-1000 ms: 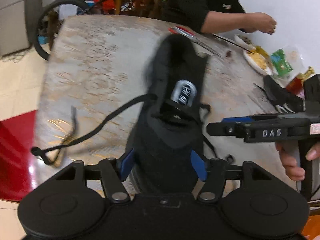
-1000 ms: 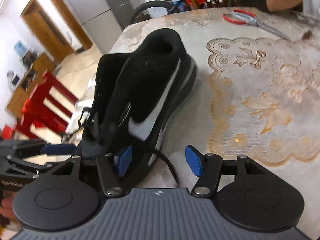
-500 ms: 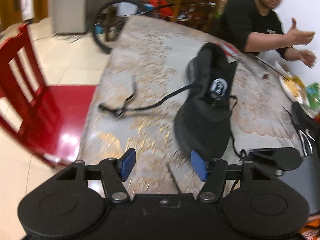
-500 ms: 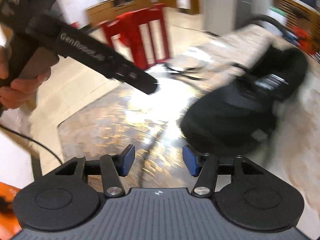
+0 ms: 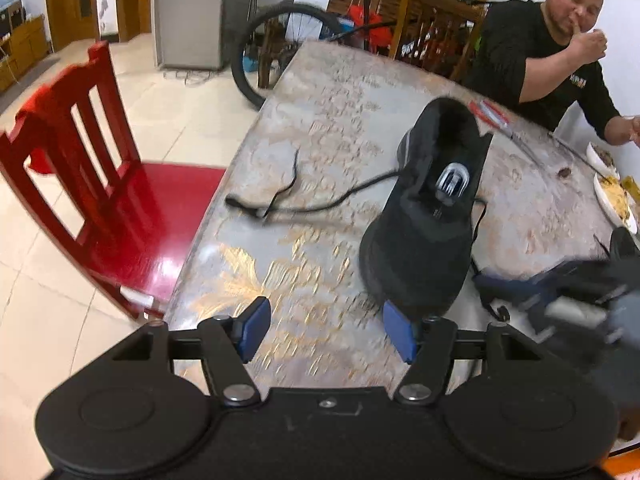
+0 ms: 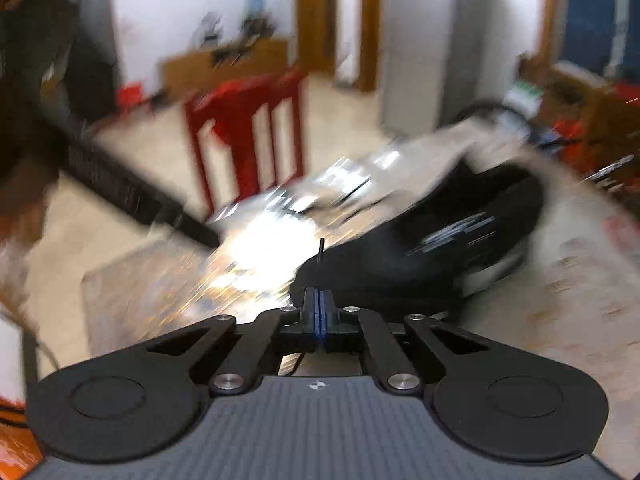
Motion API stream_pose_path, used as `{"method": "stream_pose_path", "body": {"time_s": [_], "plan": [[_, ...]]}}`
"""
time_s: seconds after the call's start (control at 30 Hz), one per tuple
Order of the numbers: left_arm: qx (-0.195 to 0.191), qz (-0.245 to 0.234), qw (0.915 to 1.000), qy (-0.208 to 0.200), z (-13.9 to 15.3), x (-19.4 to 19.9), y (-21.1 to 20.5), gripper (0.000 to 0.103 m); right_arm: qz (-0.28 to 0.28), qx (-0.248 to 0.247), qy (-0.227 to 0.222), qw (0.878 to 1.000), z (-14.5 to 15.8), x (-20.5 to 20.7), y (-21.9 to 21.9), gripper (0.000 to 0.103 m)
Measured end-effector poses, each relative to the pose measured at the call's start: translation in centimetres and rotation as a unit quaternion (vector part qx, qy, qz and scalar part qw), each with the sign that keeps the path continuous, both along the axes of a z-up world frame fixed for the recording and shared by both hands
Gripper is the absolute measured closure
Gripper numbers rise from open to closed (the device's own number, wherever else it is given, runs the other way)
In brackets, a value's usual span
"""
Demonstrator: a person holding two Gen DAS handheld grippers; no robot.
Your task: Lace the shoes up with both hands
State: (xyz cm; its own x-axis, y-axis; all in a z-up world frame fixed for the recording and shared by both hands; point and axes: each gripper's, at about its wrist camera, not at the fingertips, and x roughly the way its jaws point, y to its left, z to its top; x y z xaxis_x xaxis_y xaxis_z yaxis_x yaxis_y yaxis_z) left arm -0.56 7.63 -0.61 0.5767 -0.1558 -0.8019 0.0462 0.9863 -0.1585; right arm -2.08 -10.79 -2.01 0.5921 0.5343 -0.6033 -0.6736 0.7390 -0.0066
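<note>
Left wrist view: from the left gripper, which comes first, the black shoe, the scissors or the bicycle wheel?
1. Black shoe: nearest, its toe by the left gripper's right-hand pad.
2. Scissors: beyond the shoe's heel.
3. Bicycle wheel: farthest, behind the table's far edge.

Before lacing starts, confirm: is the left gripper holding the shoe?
No. The left gripper stands open over the table, beside the shoe.

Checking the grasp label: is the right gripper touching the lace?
Touching. The right wrist view shows the right gripper with its blue pads pressed together on the lace, whose thin black tip sticks up just above them.
</note>
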Motion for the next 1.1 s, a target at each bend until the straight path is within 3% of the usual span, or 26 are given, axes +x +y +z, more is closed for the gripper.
{"method": "stream_pose_path", "body": {"time_s": [0.1,0.23,0.5,0.87,1.1], "plan": [[0.008,-0.011,0.9995,-0.029,0.2,2.2,-1.8,0.043,-0.020,0.002,-0.054,0.998,1.8,1.6,-1.8,0.103],[0.012,-0.022,0.9991,-0.033,-0.8,4.8,-3.4,0.043,-0.018,-0.009,-0.072,0.997,1.5,4.0,-1.3,0.103],[0.030,-0.034,0.9990,-0.004,-3.7,5.8,-3.4,0.043,-0.004,-0.047,-0.039,0.998,-1.2,5.0,0.5,0.102],[-0.018,-0.037,0.9992,-0.004,-4.8,5.9,-2.0,0.039,0.029,-0.130,-0.028,0.991,-0.8,6.8,3.0,0.093],[-0.006,-0.047,0.9985,-0.026,-4.0,5.7,-1.9,0.038,0.039,-0.133,-0.014,0.990,0.6,7.6,2.8,0.101]]}}
